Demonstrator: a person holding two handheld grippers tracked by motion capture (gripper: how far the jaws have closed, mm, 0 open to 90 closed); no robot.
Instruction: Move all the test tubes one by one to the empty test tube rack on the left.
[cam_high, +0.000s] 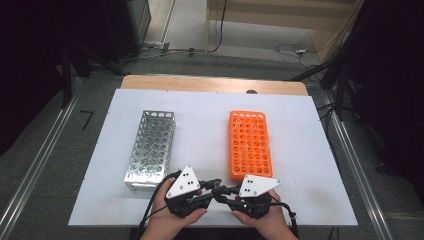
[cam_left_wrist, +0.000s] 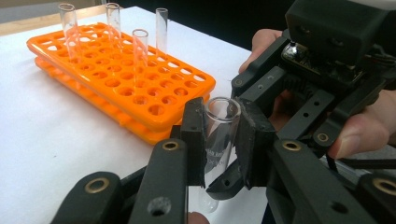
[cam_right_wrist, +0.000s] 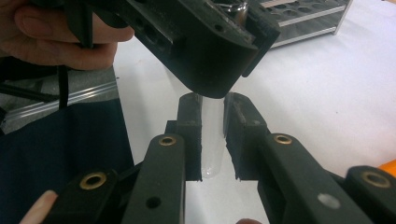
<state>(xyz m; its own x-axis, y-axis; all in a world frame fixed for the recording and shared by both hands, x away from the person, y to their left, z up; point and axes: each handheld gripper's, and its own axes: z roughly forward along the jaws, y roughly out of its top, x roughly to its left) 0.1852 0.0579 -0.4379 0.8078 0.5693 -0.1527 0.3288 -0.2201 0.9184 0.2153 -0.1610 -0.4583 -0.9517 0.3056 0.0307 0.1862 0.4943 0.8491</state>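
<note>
A clear glass test tube (cam_left_wrist: 219, 135) stands upright between my two grippers at the table's front edge. My left gripper (cam_left_wrist: 219, 112) is shut on its upper part, just below the open rim. In the right gripper view, the tube (cam_right_wrist: 211, 135) runs down between the pads of my right gripper (cam_right_wrist: 212, 100), which press on its lower part from both sides. The left gripper (cam_right_wrist: 240, 14) sits directly above. From the high view, the left gripper (cam_high: 215, 184) and right gripper (cam_high: 224, 191) meet tip to tip.
An orange tube rack (cam_high: 250, 145) lies right of centre, and several glass tubes (cam_left_wrist: 140, 51) stand in its far holes. A silver metal rack (cam_high: 151, 150) lies to the left, close to the left hand. White table surface (cam_high: 200, 120) separates the two racks.
</note>
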